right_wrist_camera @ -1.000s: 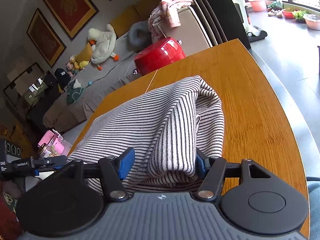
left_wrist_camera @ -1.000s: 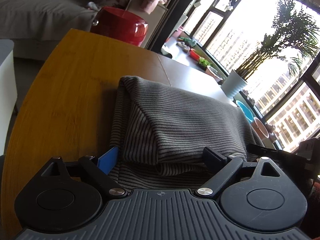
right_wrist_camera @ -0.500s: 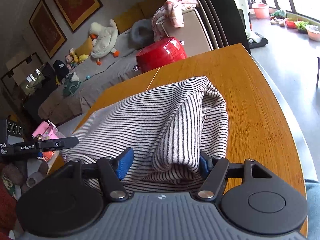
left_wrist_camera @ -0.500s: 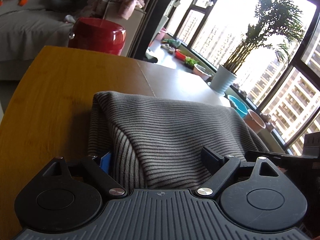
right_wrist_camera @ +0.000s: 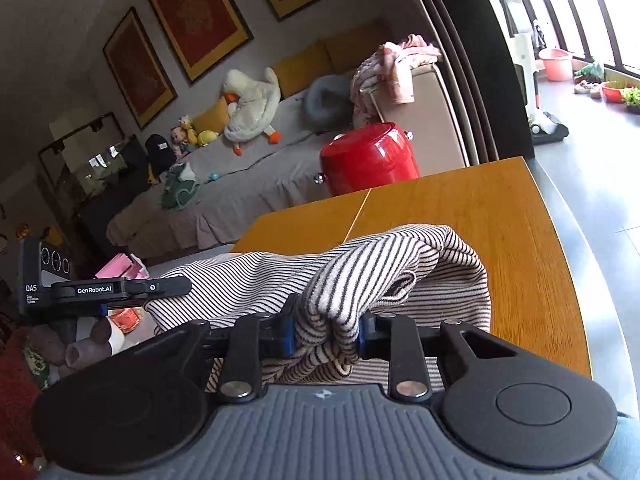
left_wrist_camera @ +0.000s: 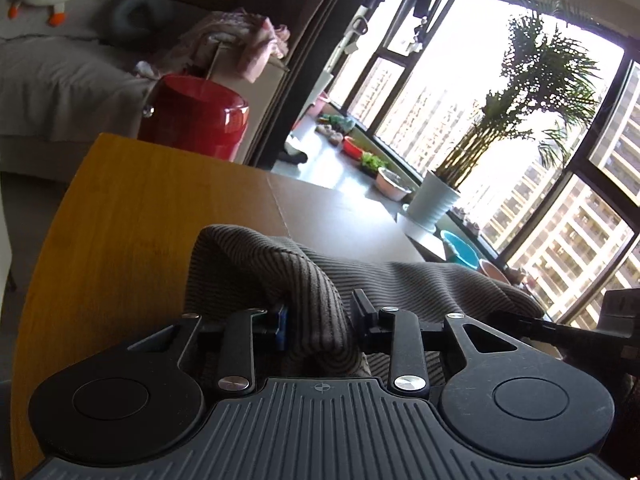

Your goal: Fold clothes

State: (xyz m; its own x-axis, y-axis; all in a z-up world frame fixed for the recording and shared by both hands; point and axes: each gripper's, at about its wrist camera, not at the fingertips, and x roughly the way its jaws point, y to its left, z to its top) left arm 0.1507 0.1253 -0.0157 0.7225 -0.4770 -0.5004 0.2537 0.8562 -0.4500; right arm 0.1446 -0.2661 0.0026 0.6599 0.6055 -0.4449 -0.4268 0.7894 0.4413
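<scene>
A black-and-white striped garment (right_wrist_camera: 360, 276) is folded over on the wooden table (right_wrist_camera: 500, 216). My right gripper (right_wrist_camera: 325, 332) is shut on a bunched fold at its near edge. In the left wrist view the same striped garment (left_wrist_camera: 400, 284) looks grey against the bright window, and my left gripper (left_wrist_camera: 318, 326) is shut on another pinch of its near edge. The cloth rises in a hump between both grips. The other gripper (right_wrist_camera: 100, 292), held by a person's hand (right_wrist_camera: 84, 344), shows at the left of the right wrist view.
A red round container (right_wrist_camera: 368, 160) stands beyond the table's far edge, with a sofa (right_wrist_camera: 240, 184) holding plush toys behind it. A potted plant (left_wrist_camera: 436, 200) and bowls sit by the window. The table's right edge (right_wrist_camera: 568, 264) runs close to the garment.
Both grippers went from wide open around the fold to shut on it. The pinched edges have lifted and the cloth now bunches upward between the fingers.
</scene>
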